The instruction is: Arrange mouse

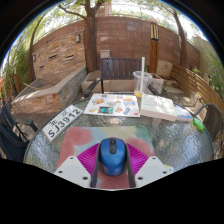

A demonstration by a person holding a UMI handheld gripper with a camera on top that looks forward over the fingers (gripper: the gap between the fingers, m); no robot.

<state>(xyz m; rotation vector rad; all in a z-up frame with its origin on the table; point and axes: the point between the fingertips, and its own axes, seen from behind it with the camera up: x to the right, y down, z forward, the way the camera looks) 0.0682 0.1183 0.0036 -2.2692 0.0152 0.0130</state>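
1. Starting with the writing: I can see a white licence plate (64, 121) lying flat on the table ahead and to the left of the fingers, with dark characters on it. They look like "S7973Z", though I can't be sure of every letter
2. Further ahead in the middle lies a printed sheet (112, 104) with small coloured pictures on it; its text is too small for me to read
3. To the right of that sheet sits a flat white box (158, 108), and behind it stands a clear plastic container (143, 82) with a stick or straw rising out of it. I can't make out a label on either
4. Now the tool. The gripper (112, 158) is closed on the blue mouse (112, 156), with a magenta pad (87, 157) pressing against it from each side
5. The mouse sits right between the fingers, nose pointing ahead, just above a pale mat with pinkish patches (100, 131) on the table
6. The surface is a round glass table (40, 147) — mottled, with reflections in it
7. At the far right rim I see something green (200, 124); I can't tell what it is
8. Surroundings: an outdoor patio, with a brick wall (120, 40) across the back, a raised stone ledge (50, 90) to the left, a dark slatted chair (117, 70) beyond the table, and a tree trunk (92, 20) with sunlit foliage overhead
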